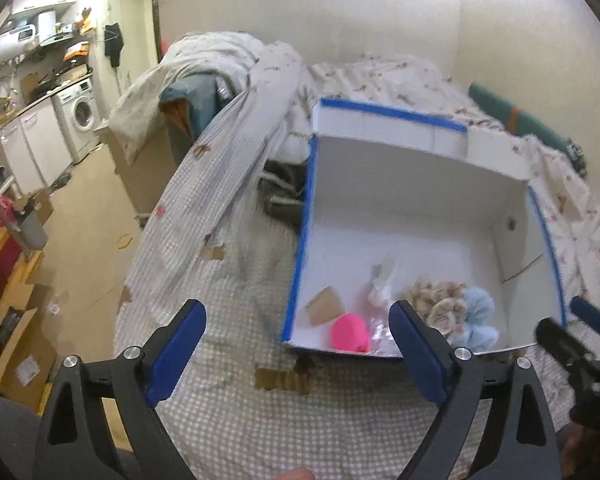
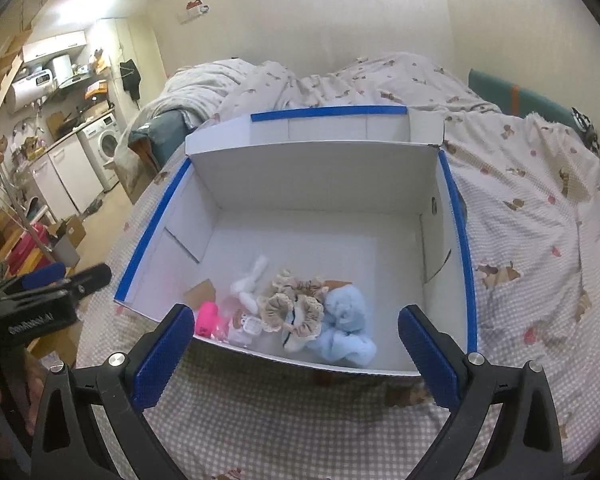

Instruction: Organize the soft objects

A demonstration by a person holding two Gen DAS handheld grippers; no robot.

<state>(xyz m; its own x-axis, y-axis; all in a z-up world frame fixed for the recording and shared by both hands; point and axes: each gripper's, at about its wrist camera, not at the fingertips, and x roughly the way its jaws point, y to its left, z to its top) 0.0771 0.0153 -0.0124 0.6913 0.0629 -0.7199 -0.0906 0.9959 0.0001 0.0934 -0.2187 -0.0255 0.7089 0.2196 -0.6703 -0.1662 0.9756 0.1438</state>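
A white cardboard box with blue-taped edges [image 1: 300, 240] [image 2: 152, 216] sits on the bed. Inside near its front wall lie a pink soft object [image 1: 350, 332] [image 2: 207, 318], a white plush bunny [image 1: 380, 294] [image 2: 249, 280], beige scrunchies [image 1: 436, 300] [image 2: 296, 300] and a light blue plush [image 1: 478, 320] [image 2: 346, 324]. My left gripper [image 1: 298, 352] is open and empty above the bedspread, just in front of the box's left corner. My right gripper [image 2: 296, 356] is open and empty above the box's front wall. Each gripper also shows at the edge of the other's view [image 1: 580, 344] [image 2: 52, 284].
The box rests on a checked bedspread [image 1: 300, 420] [image 2: 300, 420] with a crumpled duvet [image 1: 228, 80] [image 2: 380, 76] behind. A dark garment [image 1: 280, 196] lies left of the box. A kitchen with a washing machine [image 1: 82, 114] [image 2: 106, 144] and cardboard boxes on the floor [image 1: 16, 360] lie to the left.
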